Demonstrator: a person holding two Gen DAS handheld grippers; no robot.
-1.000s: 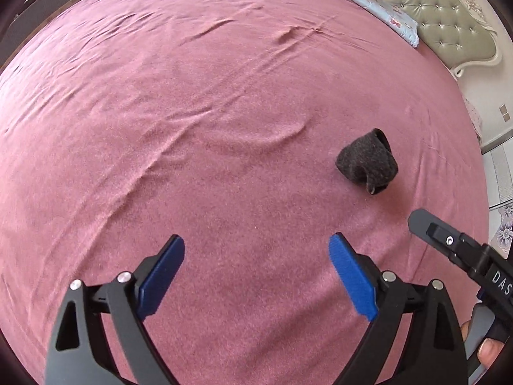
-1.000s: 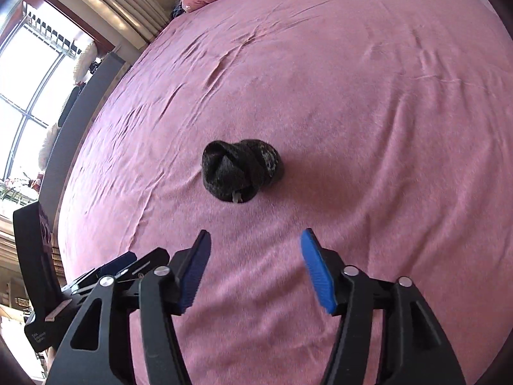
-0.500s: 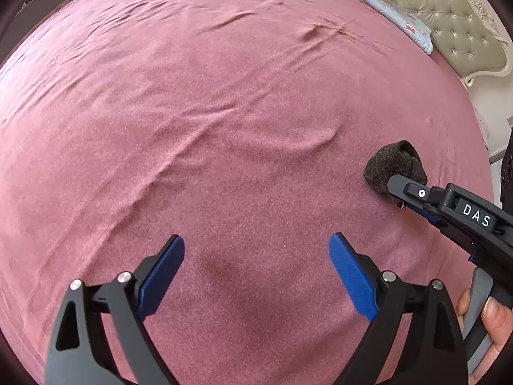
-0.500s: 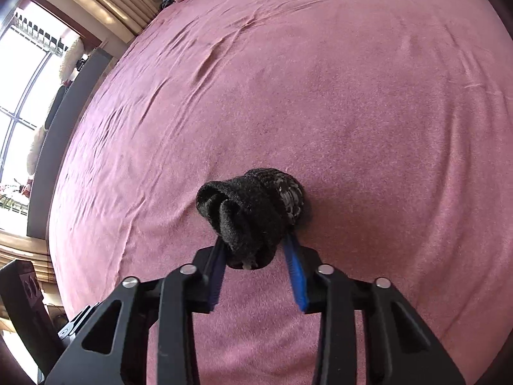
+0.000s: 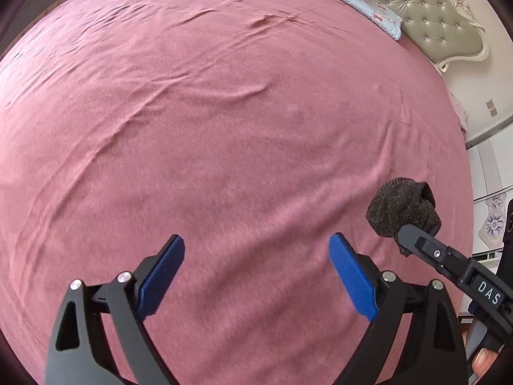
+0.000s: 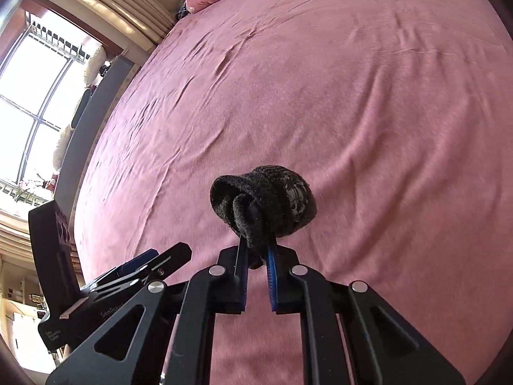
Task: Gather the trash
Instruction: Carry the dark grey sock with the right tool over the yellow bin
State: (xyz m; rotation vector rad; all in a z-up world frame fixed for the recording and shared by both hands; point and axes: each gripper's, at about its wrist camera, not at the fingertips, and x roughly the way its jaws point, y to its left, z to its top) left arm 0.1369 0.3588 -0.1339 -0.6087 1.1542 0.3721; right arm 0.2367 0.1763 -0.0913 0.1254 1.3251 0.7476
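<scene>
Between the nearly closed jaws of the right gripper (image 6: 256,258), a balled dark sock (image 6: 264,203) is pinched by its lower fold, apparently clear of the pink bed sheet (image 6: 368,96) for carrying off. The left gripper (image 5: 256,264) is held wide open and empty. No trash container is visible.

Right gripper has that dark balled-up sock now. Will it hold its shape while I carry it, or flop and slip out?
The sock looks soft: the right gripper pinches only a lower fold, nearly shut. It will likely sag rather than stay stiff. Its knit surface probably grips the fingers well, so slipping seems unlikely. It looks light; the rolled bundle may unroll if shaken.
</scene>
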